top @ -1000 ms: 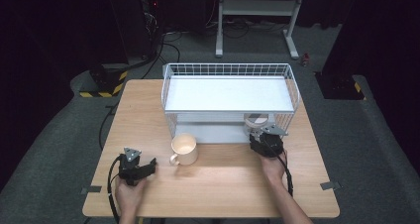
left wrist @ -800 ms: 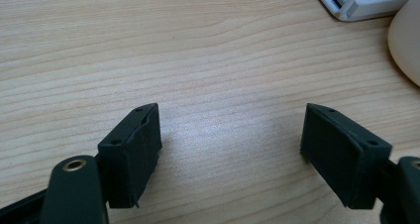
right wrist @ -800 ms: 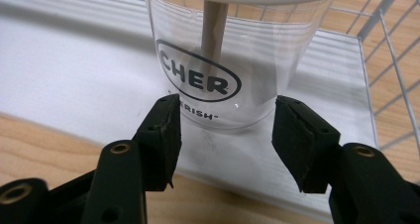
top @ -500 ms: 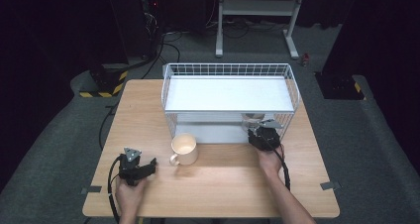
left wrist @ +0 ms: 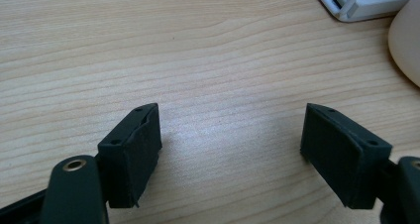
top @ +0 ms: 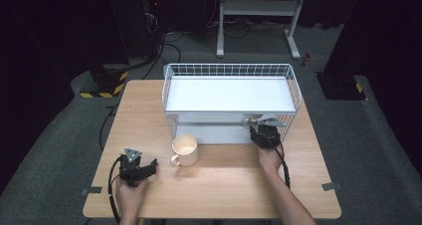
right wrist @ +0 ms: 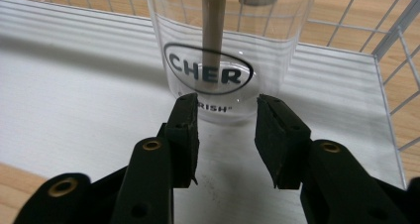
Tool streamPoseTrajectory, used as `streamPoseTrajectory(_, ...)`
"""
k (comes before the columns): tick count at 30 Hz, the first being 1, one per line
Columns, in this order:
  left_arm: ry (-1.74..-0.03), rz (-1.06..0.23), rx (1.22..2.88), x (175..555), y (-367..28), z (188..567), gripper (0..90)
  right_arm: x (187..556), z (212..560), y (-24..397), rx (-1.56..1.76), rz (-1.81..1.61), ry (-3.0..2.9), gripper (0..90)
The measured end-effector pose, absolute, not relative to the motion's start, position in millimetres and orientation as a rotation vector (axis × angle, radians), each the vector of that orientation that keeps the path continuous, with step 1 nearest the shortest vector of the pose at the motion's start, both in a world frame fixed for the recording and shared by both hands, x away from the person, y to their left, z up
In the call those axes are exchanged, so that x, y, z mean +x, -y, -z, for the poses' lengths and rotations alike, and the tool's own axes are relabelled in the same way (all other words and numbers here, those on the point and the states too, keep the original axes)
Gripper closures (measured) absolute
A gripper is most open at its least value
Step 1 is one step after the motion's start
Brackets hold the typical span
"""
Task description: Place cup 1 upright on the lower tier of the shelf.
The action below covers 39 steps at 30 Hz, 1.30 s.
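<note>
Under the white wire rack on the wooden table, the right gripper is closing its jaws, nothing yet between them, a clear printed glass standing just ahead. Nearer the person, the left gripper is resting wide open, a cream mug off to its right.

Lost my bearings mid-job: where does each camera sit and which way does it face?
High view: above, facing down on table; left tool, right tool, forearms.
Left gripper view: on left tool, facing table; open jaws.
Right gripper view: on right tool, facing glass in rack; jaws just closing, empty.
Shared: mug, high and left.
</note>
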<state>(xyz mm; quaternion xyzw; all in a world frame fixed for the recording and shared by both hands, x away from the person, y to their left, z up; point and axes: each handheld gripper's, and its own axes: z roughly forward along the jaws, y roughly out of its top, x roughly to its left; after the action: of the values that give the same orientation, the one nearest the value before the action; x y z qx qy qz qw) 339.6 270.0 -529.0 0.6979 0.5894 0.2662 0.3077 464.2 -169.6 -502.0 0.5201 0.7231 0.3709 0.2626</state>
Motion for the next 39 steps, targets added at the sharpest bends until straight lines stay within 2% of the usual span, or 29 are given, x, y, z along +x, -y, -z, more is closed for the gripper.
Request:
streamPoseTrajectory(6,-1.553,-0.704,1.843,339.3,-269.5,529.1,25.5,468.7,508.2,169.5,1.404,-1.005,-1.970,68.0)
streamPoseTrajectory(24,-1.549,-0.703,1.845,339.3,-269.6,529.0,25.8,482.7,509.9,164.5,1.433,-0.999,-1.975,68.8)
streamPoseTrajectory(31,-1.549,-0.702,1.846,339.3,-269.5,529.0,25.7,479.8,506.7,165.5,1.391,-1.051,-1.980,62.3)
streamPoseTrajectory(35,-1.549,-0.704,1.845,339.3,-269.5,529.0,25.6,472.0,499.9,164.5,1.349,-1.072,-1.988,56.4)
streamPoseTrajectory(36,-1.550,-0.703,1.846,339.3,-269.5,529.0,25.6,467.7,495.6,163.9,1.351,-1.097,-1.977,52.4)
streamPoseTrajectory(39,-1.550,-0.704,1.845,339.3,-269.5,529.0,25.6,463.3,492.4,165.3,1.327,-1.117,-1.980,49.4)
